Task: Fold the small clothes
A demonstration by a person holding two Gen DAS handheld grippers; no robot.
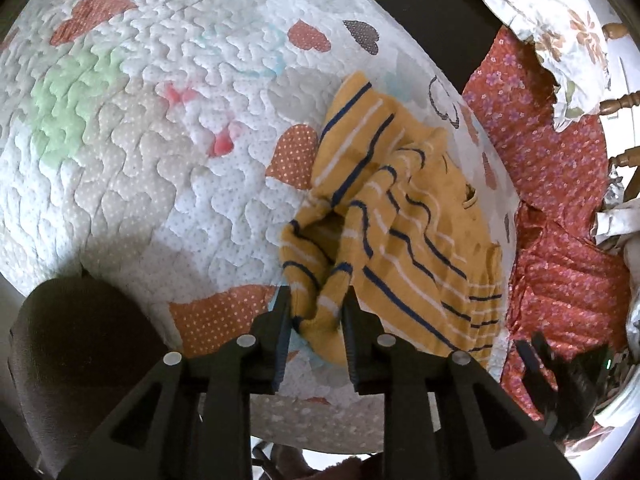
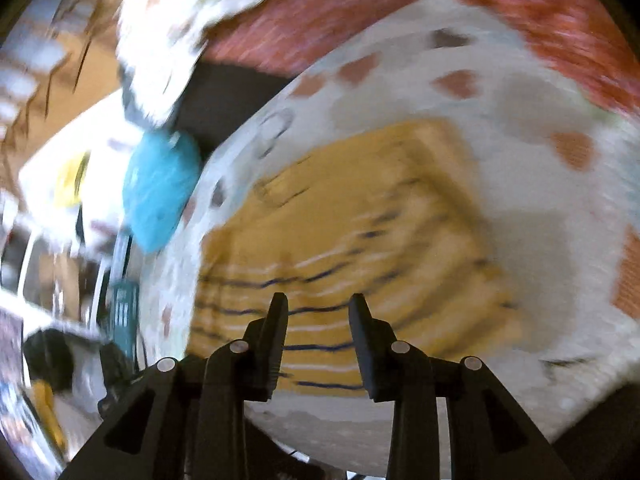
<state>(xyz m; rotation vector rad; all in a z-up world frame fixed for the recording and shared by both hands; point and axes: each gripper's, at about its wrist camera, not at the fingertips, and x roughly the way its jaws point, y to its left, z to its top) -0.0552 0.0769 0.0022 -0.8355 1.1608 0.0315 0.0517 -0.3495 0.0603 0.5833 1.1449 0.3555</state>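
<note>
Left wrist view: the left gripper (image 1: 316, 300) has a bunched fold of the yellow striped garment (image 1: 404, 216) between its fingers (image 1: 280, 320), and the pads seem to press on the cloth, though the jaws stand slightly apart. The garment lies crumpled on the quilted mat (image 1: 160, 140) with heart patches, near the mat's edge beside a red floral cloth (image 1: 560, 208). The right gripper (image 1: 560, 384) shows blurred at the lower right.

Right wrist view: the picture is smeared. The right gripper (image 2: 318, 304) is released, its fingers apart with nothing clamped, above the garment (image 2: 360, 208) lying on the mat (image 2: 540, 240). A teal cloth (image 2: 160, 192) lies off the mat's edge.
</note>
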